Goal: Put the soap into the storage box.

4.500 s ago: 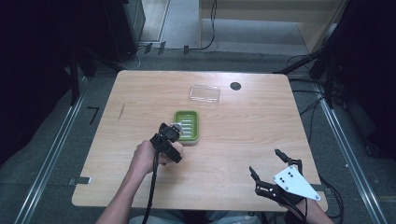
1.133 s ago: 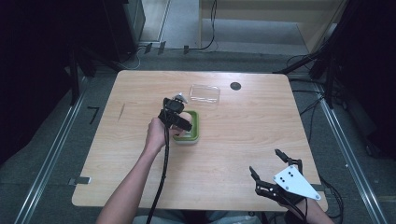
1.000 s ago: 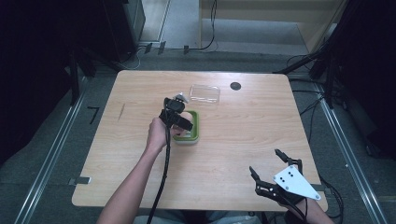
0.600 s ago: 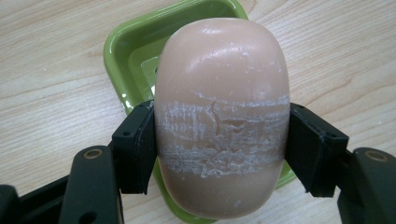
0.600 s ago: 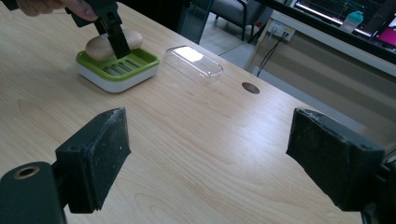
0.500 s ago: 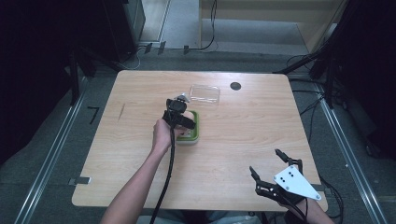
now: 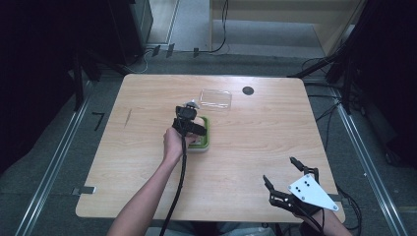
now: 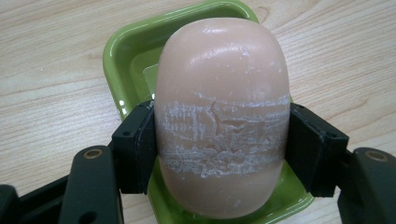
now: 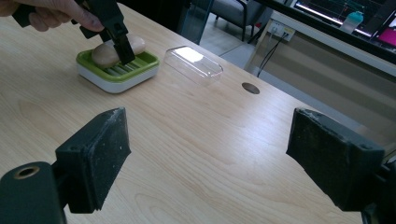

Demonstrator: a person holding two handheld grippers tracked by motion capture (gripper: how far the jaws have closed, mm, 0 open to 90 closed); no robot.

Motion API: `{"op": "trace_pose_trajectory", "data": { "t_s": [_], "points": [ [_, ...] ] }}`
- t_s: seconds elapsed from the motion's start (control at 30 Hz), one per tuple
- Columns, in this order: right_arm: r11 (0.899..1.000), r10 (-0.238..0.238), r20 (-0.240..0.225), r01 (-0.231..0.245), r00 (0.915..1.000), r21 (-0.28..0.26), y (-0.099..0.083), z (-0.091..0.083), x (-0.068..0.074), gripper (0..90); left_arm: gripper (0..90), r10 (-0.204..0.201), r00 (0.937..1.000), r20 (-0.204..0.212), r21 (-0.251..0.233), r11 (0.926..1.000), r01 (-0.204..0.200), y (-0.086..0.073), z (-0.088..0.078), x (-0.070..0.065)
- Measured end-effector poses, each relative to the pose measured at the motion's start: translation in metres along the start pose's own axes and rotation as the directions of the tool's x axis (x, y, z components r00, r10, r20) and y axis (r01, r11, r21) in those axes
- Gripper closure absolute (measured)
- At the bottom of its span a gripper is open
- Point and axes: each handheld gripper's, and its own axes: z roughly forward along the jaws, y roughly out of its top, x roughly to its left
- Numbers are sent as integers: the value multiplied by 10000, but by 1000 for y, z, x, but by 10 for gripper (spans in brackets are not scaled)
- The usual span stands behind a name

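A pale pink bar of soap (image 8: pixel 219 126) sits between the jaws of my left gripper (image 8: pixel 219 149), which is shut on its scuffed middle. Directly beneath it is a green soap dish (image 8: pixel 126 56) with a white base. In the high view the left gripper (image 7: pixel 189 123) hangs over the dish (image 7: pixel 206 140) at the table's middle. The right gripper view shows the soap (image 9: pixel 105 53) low in the dish (image 9: pixel 116 77); I cannot tell whether it rests there. My right gripper (image 9: pixel 205 154) stands open and holds nothing, near the front right corner (image 7: pixel 279 169).
A clear plastic lid (image 7: pixel 216 98) lies just beyond the dish, towards the far edge. A dark round hole (image 7: pixel 248 90) is in the tabletop to its right. Bare wood lies between the dish and the right gripper.
The left hand has carried its gripper from the near left of the dish to above it, then crept a little farther away from me. The right gripper has stayed put.
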Motion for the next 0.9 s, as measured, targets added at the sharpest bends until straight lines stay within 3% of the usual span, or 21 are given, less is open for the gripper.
{"op": "trace_pose_trajectory", "data": {
  "t_s": [0.9],
  "points": [
    [10000, -8, 48, 8, 10000, -13, -1, -2, -1, 131, 332, 75, 9993, -359, -95, 9999, -78, -3, 12, -8]
  ]
}}
